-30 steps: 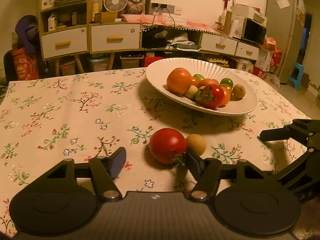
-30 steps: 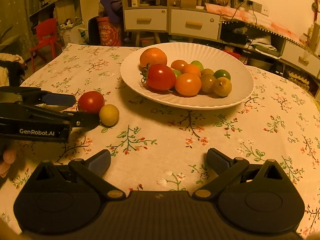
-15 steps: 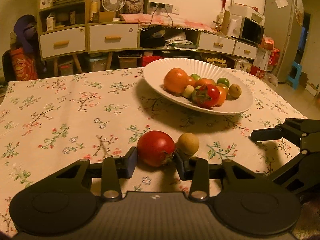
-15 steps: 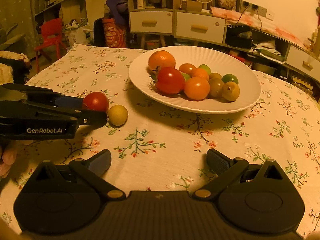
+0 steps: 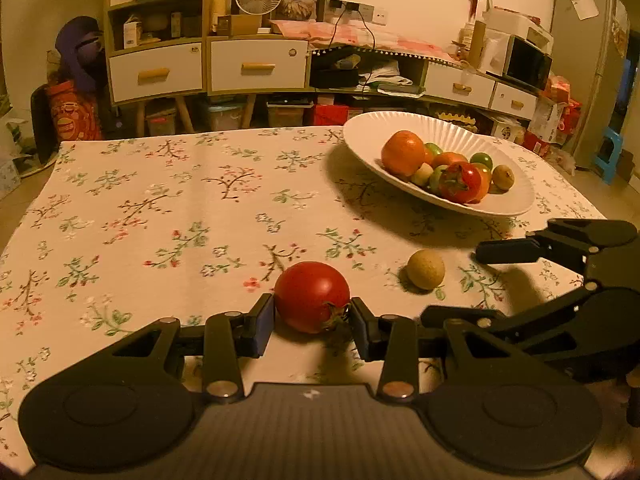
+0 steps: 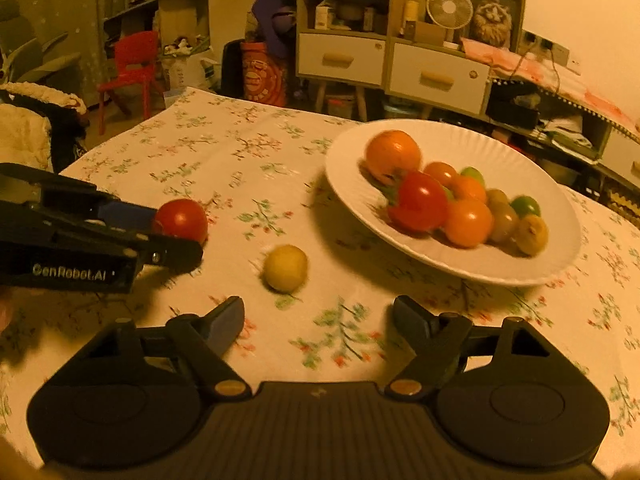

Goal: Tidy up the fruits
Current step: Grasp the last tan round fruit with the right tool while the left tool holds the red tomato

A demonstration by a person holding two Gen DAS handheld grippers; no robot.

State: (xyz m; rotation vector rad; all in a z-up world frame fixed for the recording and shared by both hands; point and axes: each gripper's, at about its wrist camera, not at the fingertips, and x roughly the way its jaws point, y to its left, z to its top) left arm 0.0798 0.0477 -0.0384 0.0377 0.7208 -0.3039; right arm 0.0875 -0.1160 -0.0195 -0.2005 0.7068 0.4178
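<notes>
— Operator: Now, report claw state and target position, nearest item first.

— Claw: My left gripper (image 5: 311,322) is clamped on the red tomato (image 5: 311,302), one pad on each side, stem toward my right pad. I cannot tell whether it has cleared the tablecloth (image 5: 160,216). Just ahead and to the right lies the small yellow fruit (image 5: 426,269), apart from the tomato. My right gripper (image 6: 319,320) stands open and holds nothing, with that yellow fruit just beyond its fingertips. Farther ahead on the right sits the white plate (image 5: 440,128), already carrying a pile of fruit.

— Operator: Step in hand?

— Claw: Pick-up of the tomato, I judge. Next move calls for a lift, a carry forward and right over the rim, and release on a bare patch of plate, avoiding the pile.
</notes>
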